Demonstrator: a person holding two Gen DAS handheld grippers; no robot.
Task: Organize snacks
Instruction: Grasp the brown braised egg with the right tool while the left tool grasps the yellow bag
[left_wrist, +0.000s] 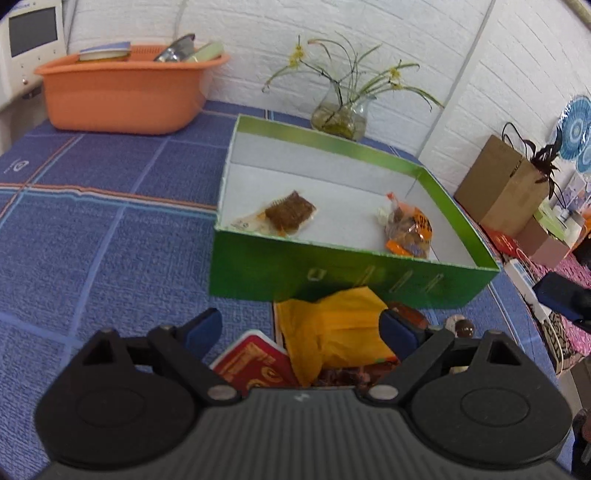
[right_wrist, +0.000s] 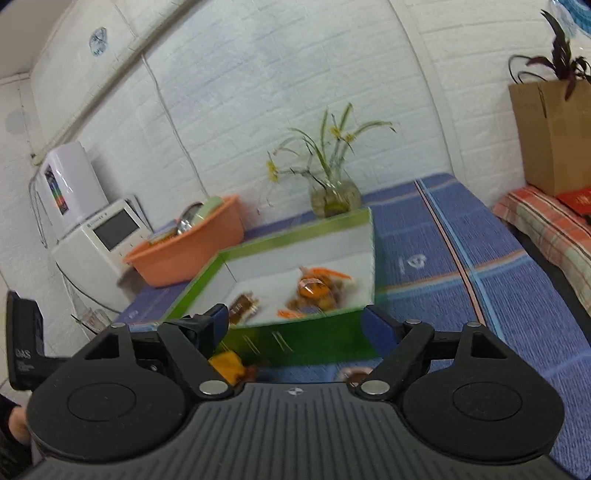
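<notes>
Covering the table, a blue checked cloth (left_wrist: 92, 229) carries every item. An orange tub (left_wrist: 122, 96) stands at its far corner, near the white wall. A green box (left_wrist: 332, 273) with a white interior sits mid-table, open at the top. A glass vase of stems (left_wrist: 340, 118) stands just behind it. Inside the box lie two snacks, well apart: a brown snack packet (left_wrist: 290, 214) near the left wall and an orange-printed snack bag (left_wrist: 410, 230) in the right front corner. More snacks lie in front of the box: a yellow packet (left_wrist: 332, 328) and a red packet (left_wrist: 255, 363). The left gripper (left_wrist: 301, 330) hangs over these, jaws spread wide, gripping nothing. The right gripper (right_wrist: 293, 325) faces the box front, jaws likewise apart and empty.
</notes>
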